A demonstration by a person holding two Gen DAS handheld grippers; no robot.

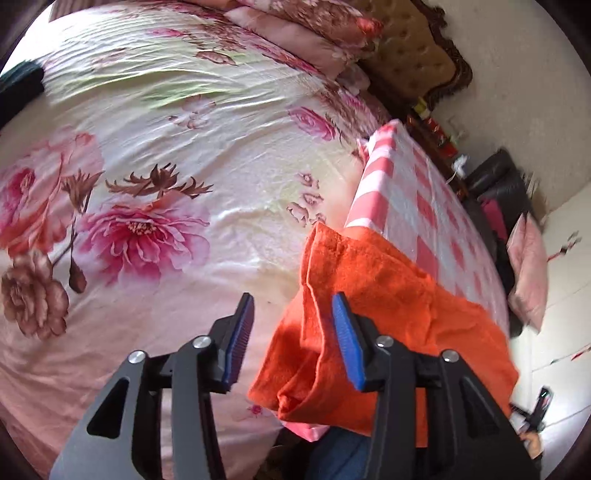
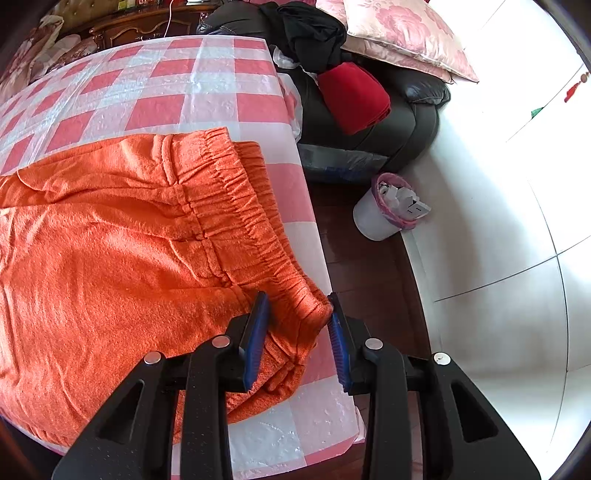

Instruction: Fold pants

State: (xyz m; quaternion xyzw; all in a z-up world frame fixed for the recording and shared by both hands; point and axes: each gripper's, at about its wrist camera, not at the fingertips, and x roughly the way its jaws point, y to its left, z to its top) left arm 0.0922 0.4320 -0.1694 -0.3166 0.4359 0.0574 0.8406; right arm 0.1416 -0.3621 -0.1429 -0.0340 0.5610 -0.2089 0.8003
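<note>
Orange pants (image 2: 129,236) lie spread on a pink-and-white checked table (image 2: 177,92), the elastic waistband (image 2: 243,210) toward the table's right edge. My right gripper (image 2: 299,332) is open, its blue pads on either side of the near waistband corner, which sits between the jaws. In the left wrist view the leg end of the pants (image 1: 369,314) hangs off the table's end over the bed. My left gripper (image 1: 291,339) is open; its right pad rests against the orange cloth, its left pad is over the bedsheet.
A floral bedsheet (image 1: 147,166) covers the bed to the left of the table (image 1: 406,206), with pillows (image 1: 314,33) at the headboard. A black sofa (image 2: 406,122) with clothes and a pink pillow, and a white bin (image 2: 384,206), stand on the floor to the right.
</note>
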